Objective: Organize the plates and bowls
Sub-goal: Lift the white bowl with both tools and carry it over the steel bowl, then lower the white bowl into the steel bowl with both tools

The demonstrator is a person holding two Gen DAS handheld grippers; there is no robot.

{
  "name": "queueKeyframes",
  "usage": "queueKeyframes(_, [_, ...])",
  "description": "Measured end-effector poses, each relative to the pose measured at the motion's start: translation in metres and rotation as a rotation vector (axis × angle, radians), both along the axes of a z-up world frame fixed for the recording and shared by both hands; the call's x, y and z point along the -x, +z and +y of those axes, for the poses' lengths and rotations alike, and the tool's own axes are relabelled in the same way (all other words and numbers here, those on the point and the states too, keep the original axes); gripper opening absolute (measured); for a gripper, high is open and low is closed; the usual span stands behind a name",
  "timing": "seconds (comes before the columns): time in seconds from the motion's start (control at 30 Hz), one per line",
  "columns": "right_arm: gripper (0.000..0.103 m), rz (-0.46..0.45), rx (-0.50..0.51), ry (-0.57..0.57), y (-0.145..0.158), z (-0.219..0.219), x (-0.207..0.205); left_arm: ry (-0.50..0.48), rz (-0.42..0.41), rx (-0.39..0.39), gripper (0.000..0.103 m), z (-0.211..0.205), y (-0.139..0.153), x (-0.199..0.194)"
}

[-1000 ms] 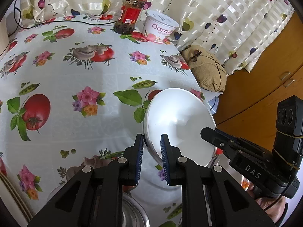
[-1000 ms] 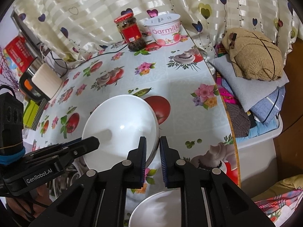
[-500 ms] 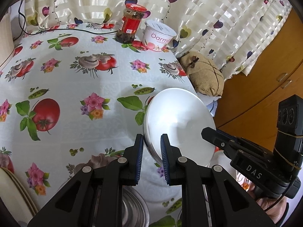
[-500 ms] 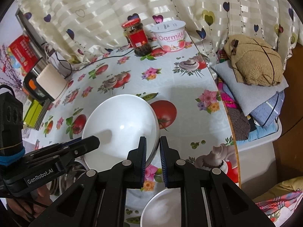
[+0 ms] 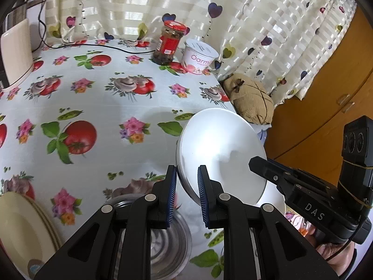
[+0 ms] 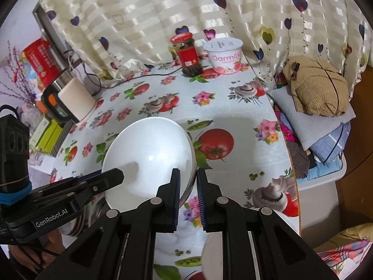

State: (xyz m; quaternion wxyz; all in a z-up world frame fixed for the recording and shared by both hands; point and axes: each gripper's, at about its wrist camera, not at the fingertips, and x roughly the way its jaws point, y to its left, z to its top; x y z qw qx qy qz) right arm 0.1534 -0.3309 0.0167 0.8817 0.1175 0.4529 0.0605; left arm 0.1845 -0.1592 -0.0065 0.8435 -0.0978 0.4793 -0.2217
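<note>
Both claws pinch one round white ceramic bowl (image 5: pixel 221 154) by opposite rim edges, tilted, lifted above the floral-print surface (image 5: pixel 105 107). Left claw (image 5: pixel 185 193) grips the rim at lower centre; right claw (image 6: pixel 188 196) likewise. Steel bowl (image 5: pixel 167 240) underneath, cream plates (image 5: pixel 21 228) lower left. Red-lidded jar (image 5: pixel 169 44) and yogurt tub (image 5: pixel 198 57) far back.

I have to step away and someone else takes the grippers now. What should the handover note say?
Left gripper: shut on the white bowl rim.
Right gripper: shut on the same bowl's opposite rim.
The bowl is held tilted above the table.
A steel bowl sits below the left gripper, cream plates are stacked at the left, and another white dish lies below the right gripper.
Done: bowl lifted.
Left: set it down, probably with the other bowls.
</note>
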Motion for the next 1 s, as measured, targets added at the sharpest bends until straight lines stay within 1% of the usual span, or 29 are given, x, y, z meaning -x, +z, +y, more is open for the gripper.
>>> queueKeyframes(0.27, [0.014,-0.015,0.001,0.032,0.011,0.024,0.014,0.034,-0.015,0.002,0.020,0.023,0.009,0.020])
queueKeyframes(0.43, [0.014,-0.015,-0.001,0.052,0.013,0.038,0.022,0.055,-0.010,-0.004,0.020,0.040,0.009,0.032])
queueKeyframes(0.73, [0.014,0.007,-0.011,0.102,0.006,0.067,0.035,0.097,0.017,-0.021,0.020,0.064,0.000,0.052])
queueKeyframes(1.0, [0.014,0.032,-0.014,0.130,-0.003,0.082,0.042,0.112,0.031,-0.038,0.020,0.072,-0.006,0.062])
